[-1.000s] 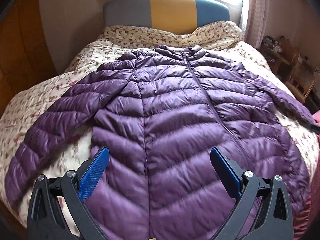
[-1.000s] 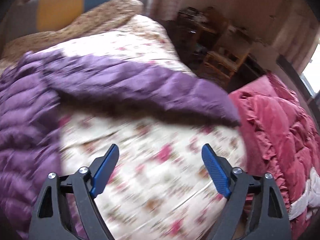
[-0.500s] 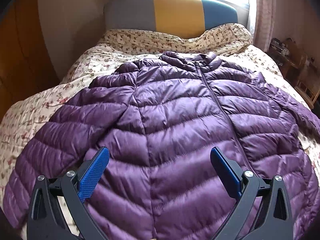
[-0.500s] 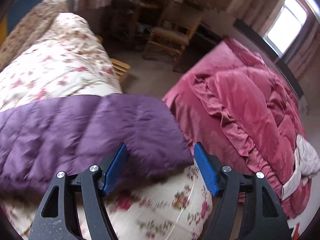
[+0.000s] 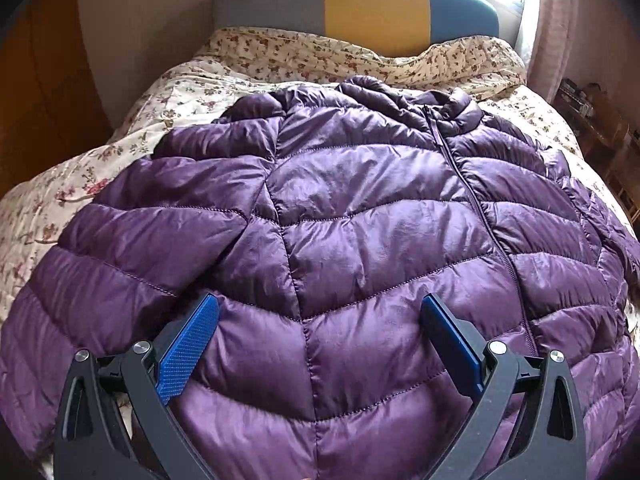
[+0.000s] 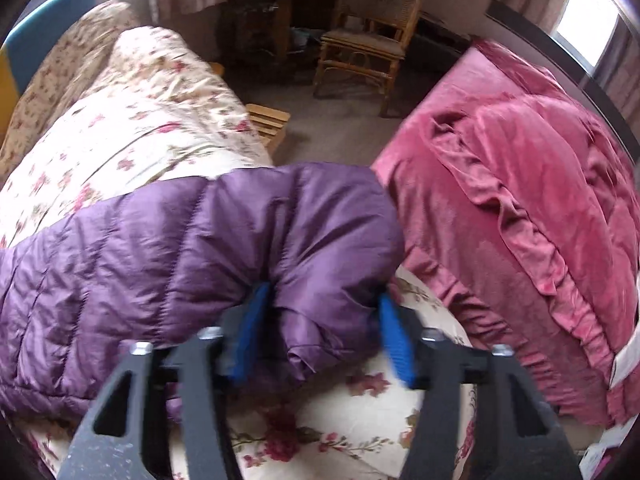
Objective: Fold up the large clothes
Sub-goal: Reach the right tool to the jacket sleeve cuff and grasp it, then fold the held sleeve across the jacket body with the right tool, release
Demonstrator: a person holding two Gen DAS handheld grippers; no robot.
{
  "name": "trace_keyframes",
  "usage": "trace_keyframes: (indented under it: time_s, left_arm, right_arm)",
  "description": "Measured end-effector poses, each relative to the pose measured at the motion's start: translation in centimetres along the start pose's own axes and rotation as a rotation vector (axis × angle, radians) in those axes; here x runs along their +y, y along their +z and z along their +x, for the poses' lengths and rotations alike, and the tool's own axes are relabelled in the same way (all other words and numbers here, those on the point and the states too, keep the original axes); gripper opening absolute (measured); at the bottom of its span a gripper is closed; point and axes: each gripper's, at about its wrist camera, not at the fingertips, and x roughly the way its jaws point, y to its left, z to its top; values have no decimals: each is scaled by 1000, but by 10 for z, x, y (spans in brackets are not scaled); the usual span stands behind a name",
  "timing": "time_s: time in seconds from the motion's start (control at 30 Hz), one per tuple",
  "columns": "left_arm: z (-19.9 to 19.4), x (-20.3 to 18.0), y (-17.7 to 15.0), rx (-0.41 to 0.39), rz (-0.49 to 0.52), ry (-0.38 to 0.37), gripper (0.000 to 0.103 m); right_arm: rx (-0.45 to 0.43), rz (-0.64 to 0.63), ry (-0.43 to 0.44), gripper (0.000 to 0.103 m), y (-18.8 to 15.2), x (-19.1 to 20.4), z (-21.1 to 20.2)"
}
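Note:
A purple quilted down jacket (image 5: 360, 208) lies spread front-up on a floral bedspread (image 5: 192, 88), collar toward the headboard, zipper running down its right of centre. My left gripper (image 5: 320, 344) is open and empty, just above the jacket's lower body. In the right wrist view the jacket's right sleeve (image 6: 200, 248) lies across the bed's edge. My right gripper (image 6: 324, 332) has its blue pads on both sides of the sleeve cuff and pinches the puffy fabric, with the jaws partly closed.
A pink velvet-covered bed (image 6: 520, 208) stands close to the right. A rattan chair (image 6: 360, 44) and a dark wooden desk (image 6: 272, 12) are on the floor beyond. A grey, yellow and blue headboard (image 5: 360, 4) backs the bed. A wooden wall (image 5: 40, 100) is on the left.
My right gripper has moved forward onto the sleeve cuff and its jaws have narrowed around it. My left gripper has moved closer over the jacket's body and stays open.

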Motion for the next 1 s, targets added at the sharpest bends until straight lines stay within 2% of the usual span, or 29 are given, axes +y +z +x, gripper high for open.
trace_keyframes:
  time_s: [0.03, 0.1, 0.2, 0.33, 0.5, 0.6, 0.9, 1.0]
  left_arm:
    - [1, 0, -1, 1, 1, 0, 100]
    - [1, 2, -3, 2, -6, -4, 100]
    - [-1, 5, -4, -2, -14, -12, 100]
    - [-1, 7, -1, -2, -20, -25, 100]
    - [-6, 16, 1, -8, -39, -28, 100]
    - [-8, 24, 2, -6, -53, -33, 100]
    - [-4, 46, 3, 11, -80, -32, 100]
    - [-5, 46, 1, 5, -68, -32, 100]
  right_arm:
    - [-3, -12, -7, 22, 1, 4, -1]
    - [-29, -46, -35, 15, 2, 15, -7]
    - [-120, -121, -75, 14, 2, 38, -31]
    - [-248, -227, -75, 13, 2, 80, -73]
    - [-352, -366, -19, 13, -9, 150, -117]
    - [-399, -458, 22, 13, -27, 200, -138]
    - [-438, -679, 187, 13, -100, 321, -180]
    - [-433, -731, 227, 13, -123, 347, -184]
